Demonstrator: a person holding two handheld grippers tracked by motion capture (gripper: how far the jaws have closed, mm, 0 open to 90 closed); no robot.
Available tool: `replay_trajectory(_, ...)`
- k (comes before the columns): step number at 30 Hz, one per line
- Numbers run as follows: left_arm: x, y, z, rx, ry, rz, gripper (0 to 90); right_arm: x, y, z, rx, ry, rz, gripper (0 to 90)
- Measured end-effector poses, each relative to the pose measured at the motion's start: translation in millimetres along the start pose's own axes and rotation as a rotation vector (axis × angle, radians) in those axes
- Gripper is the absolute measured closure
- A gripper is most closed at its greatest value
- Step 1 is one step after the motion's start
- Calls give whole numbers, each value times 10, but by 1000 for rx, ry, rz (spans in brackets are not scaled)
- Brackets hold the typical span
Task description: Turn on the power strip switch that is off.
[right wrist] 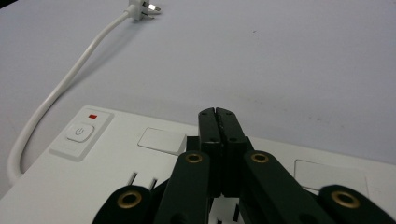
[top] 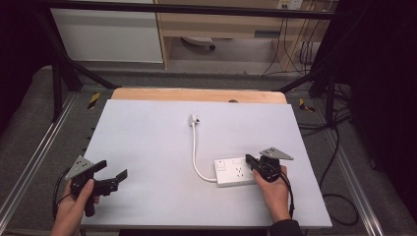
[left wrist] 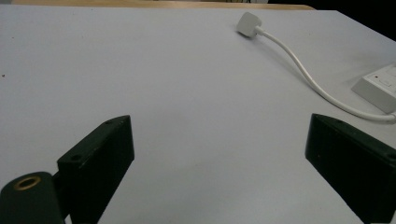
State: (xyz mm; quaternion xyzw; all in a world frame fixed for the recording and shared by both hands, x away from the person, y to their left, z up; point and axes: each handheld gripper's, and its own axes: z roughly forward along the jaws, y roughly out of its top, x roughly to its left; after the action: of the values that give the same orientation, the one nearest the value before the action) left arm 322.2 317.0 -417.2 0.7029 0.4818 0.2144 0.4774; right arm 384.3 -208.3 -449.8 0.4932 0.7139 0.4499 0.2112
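A white power strip lies on the white board at the right, its short cable curving away to a white plug. My right gripper hovers over the strip's right half with its jaws pressed together and nothing between them; in the right gripper view the gripper points across the strip, past the power button. My left gripper rests at the board's front left, jaws wide apart and empty. In the left gripper view the gripper faces the plug and the strip's corner.
The white board covers a wooden table whose far edge shows. Black frame posts stand at both sides. Dark cables trail on the floor at the right. A wooden shelf unit stands beyond.
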Motion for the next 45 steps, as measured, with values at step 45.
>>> replay_trajectory(45,-4,-5,12,13,1,2,82,-19,-23,-2,-11,15,35,900)
